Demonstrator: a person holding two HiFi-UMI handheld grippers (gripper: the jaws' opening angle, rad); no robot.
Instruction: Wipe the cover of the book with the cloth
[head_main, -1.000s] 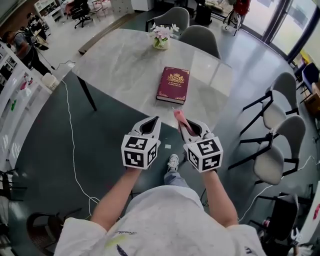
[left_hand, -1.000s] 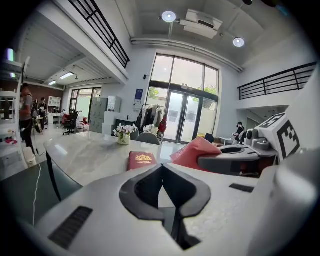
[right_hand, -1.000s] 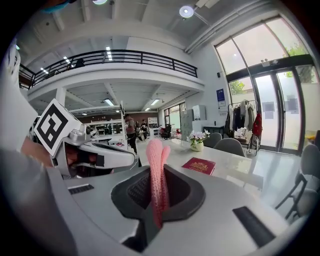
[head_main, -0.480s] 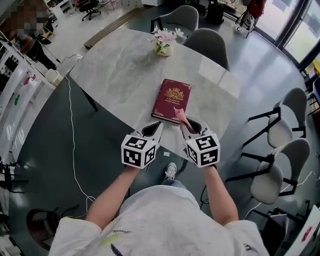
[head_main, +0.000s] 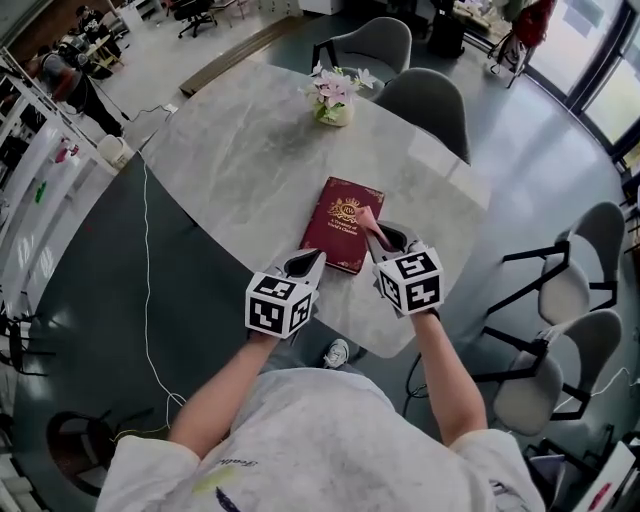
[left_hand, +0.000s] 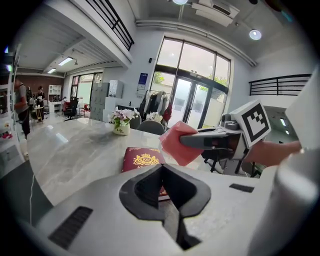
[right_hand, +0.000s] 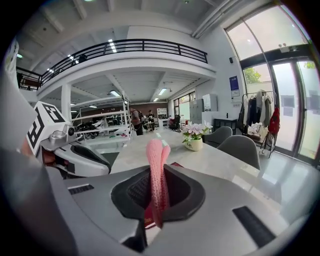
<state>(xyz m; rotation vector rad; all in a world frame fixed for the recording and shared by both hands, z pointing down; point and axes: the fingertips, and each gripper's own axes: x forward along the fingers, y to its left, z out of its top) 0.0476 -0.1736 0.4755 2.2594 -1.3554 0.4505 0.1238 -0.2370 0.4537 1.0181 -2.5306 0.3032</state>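
Now that the person has closed in on the pale, marble-veined tabletop (head_main: 240, 160), the right tool (head_main: 380, 236) has come over the near right part of the book (head_main: 338, 215), its jaws pinching the cloth (head_main: 366, 217); the left tool (head_main: 317, 257), pressed together and empty, hangs by the book's near edge; wiping can begin, I judge, though whether the cloth touches it yet is unclear; the cloth is pink, soft, knit-textured and folded; the book lies flat, rectangular, maroon with gilt embossing.

R gripper (head_main: 377, 236) holds pink cloth (head_main: 366, 217) above red book (head_main: 335, 222) on marble surface (head_main: 240, 160); L gripper (head_main: 314, 259) near book's front edge.
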